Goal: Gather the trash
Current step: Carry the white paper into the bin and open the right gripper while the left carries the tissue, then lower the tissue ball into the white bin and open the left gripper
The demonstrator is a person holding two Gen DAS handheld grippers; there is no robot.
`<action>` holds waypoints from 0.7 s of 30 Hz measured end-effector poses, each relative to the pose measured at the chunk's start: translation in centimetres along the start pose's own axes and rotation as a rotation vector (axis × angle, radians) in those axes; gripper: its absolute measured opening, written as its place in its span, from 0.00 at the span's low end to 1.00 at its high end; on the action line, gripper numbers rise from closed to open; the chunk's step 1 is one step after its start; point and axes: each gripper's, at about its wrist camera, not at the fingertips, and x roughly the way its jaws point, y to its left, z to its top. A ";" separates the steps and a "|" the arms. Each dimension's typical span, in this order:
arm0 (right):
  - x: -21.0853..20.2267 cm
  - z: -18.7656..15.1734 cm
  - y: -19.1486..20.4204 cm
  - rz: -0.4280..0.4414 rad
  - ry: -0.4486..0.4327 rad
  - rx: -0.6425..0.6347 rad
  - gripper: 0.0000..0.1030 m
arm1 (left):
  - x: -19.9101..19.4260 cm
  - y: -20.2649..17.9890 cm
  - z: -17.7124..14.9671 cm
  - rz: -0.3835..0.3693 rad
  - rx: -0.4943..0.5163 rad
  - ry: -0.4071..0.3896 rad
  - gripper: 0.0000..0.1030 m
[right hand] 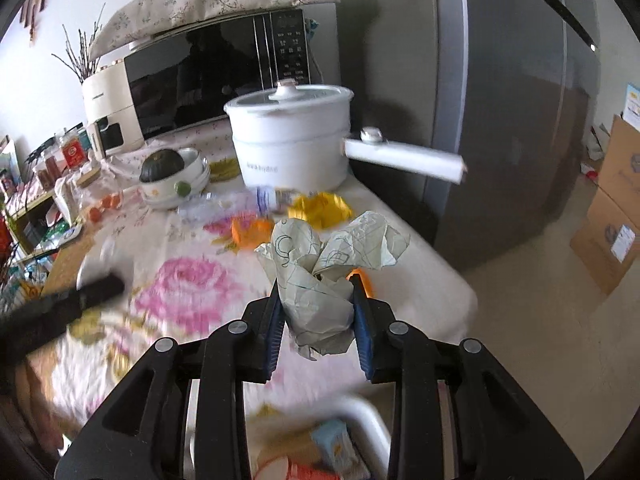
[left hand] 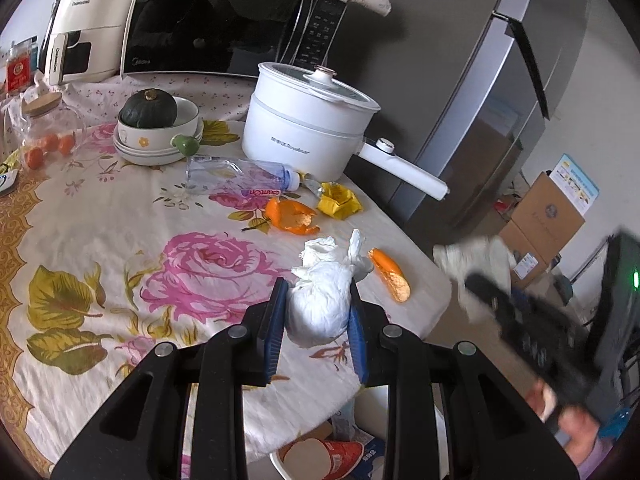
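My left gripper (left hand: 319, 292) is shut on a crumpled white tissue (left hand: 320, 300) above the floral tablecloth (left hand: 120, 240) near its front edge. My right gripper (right hand: 318, 292) is shut on a crumpled printed paper wad (right hand: 320, 276), held past the table's edge above a white trash bin (right hand: 368, 412). The right gripper shows blurred in the left wrist view (left hand: 472, 280) with its paper. On the table lie an orange peel (left hand: 292, 216), a second peel piece (left hand: 392, 276), a yellow wrapper (left hand: 340, 200) and a flattened clear bottle (left hand: 240, 178).
A white electric pot (left hand: 308, 120) with a long handle stands at the table's far edge. Stacked bowls with a dark squash (left hand: 156, 128), a jar (left hand: 48, 128), a microwave (left hand: 224, 24) and a grey fridge (left hand: 500, 92) are behind. Cardboard boxes (left hand: 544, 220) sit on the floor.
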 end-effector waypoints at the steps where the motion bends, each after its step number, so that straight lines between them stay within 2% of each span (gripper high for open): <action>1: -0.4 -0.8 -0.2 0.001 0.010 0.005 0.29 | -0.1 -0.2 -0.2 -0.003 0.003 0.001 0.27; 7: -2.2 -5.7 -1.2 -0.001 0.088 0.019 0.33 | -0.6 -1.5 -1.2 -0.021 0.033 0.008 0.27; 9: -2.8 -6.9 -1.2 0.002 0.099 0.013 0.47 | -0.7 -2.0 -1.5 -0.030 0.044 0.014 0.27; 14: -4.4 -9.6 -1.5 -0.036 0.070 -0.003 0.72 | -0.9 -3.2 -2.2 -0.045 0.065 0.024 0.27; 17: -5.0 -10.3 -2.5 -0.080 0.050 0.020 0.80 | -0.9 -4.0 -2.6 -0.059 0.079 0.032 0.27; 21: -5.8 -10.6 -3.8 -0.209 -0.014 0.018 0.90 | -0.8 -5.2 -3.2 -0.075 0.104 0.043 0.28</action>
